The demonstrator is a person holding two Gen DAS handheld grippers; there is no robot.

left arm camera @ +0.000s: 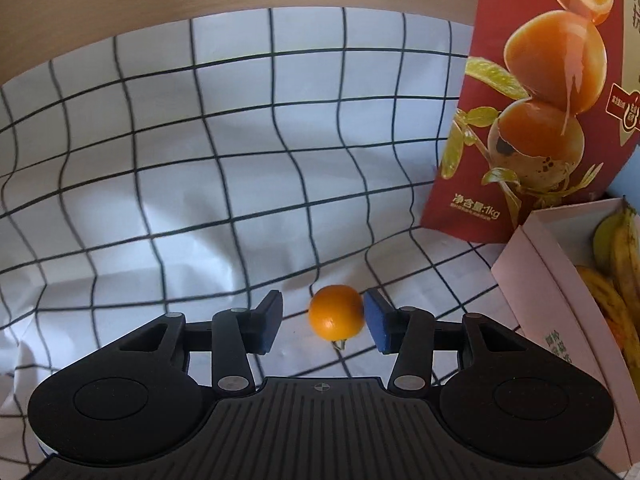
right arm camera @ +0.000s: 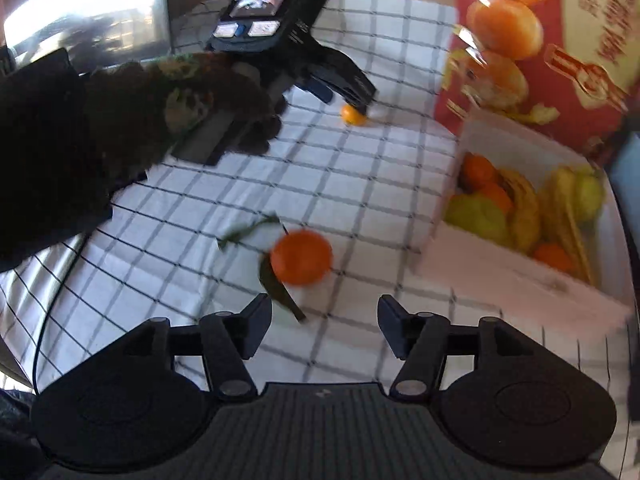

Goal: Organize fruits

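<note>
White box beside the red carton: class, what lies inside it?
Inside the white box lie bananas, oranges and yellow-green fruit, best seen from the right wrist. Anything beneath that pile, and the box floor, is covered.

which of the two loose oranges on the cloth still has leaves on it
The larger orange just ahead of the right gripper: a leafy stem trails from it. The small orange between the left gripper pads shows only a bare stub.
</note>
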